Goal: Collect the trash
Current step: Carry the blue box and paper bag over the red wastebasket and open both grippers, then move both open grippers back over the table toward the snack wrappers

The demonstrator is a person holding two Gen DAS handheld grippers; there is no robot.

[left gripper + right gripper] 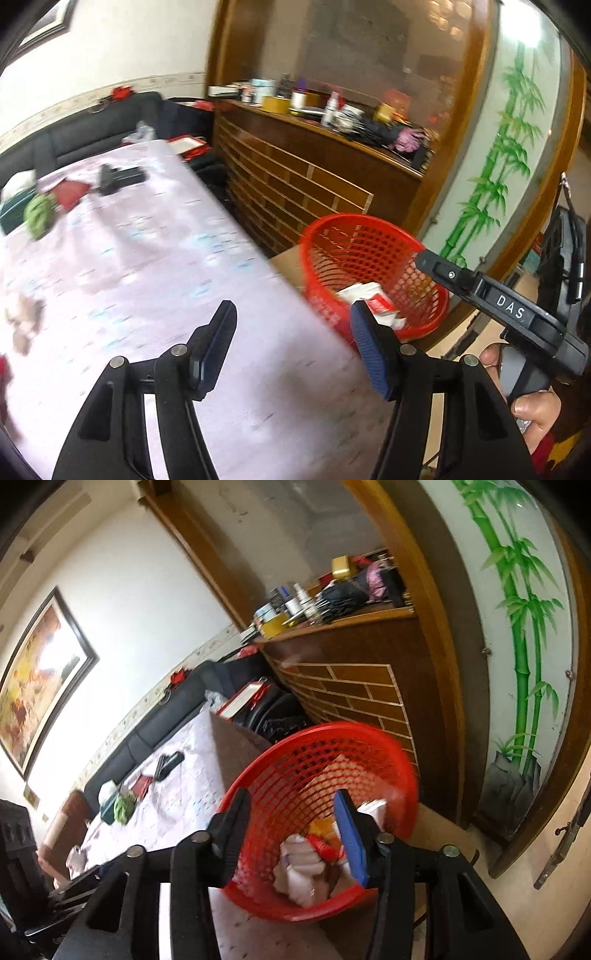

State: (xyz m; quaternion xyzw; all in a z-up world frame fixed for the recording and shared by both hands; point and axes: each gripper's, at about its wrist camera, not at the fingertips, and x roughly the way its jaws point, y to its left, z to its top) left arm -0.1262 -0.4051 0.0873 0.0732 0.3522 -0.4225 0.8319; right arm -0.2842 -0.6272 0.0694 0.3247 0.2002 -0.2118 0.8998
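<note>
The red basket (325,812) stands just off the corner of the table (147,277), with the brown brick-patterned cabinet (354,690) behind it. Inside it lies the collected trash (306,864): crumpled white paper, with red and orange scraps beside it. From the left wrist camera the same basket (369,258) shows white and red pieces at its bottom.

The right gripper (291,823) points down into the basket from above its near rim, its jaws partly apart, with nothing pinched between them; the trash lies below and beyond the blue pad. The left gripper (295,336) hangs over the table's pale cloth, just left of the basket, tilted downward, its jaws also partly apart and empty. In the left wrist view a person's hand (532,410) wraps the handle of the right gripper, to the right of the basket.

Farther from the basket, along the table, lie a black device (120,179), a dark red flat piece (72,194), a green crumpled wad (38,214) and a pale crumpled scrap (24,321) near the left edge. A dark sofa (147,734) runs behind the table, and the cabinet top beyond the basket is crowded with bottles and boxes (321,105).
</note>
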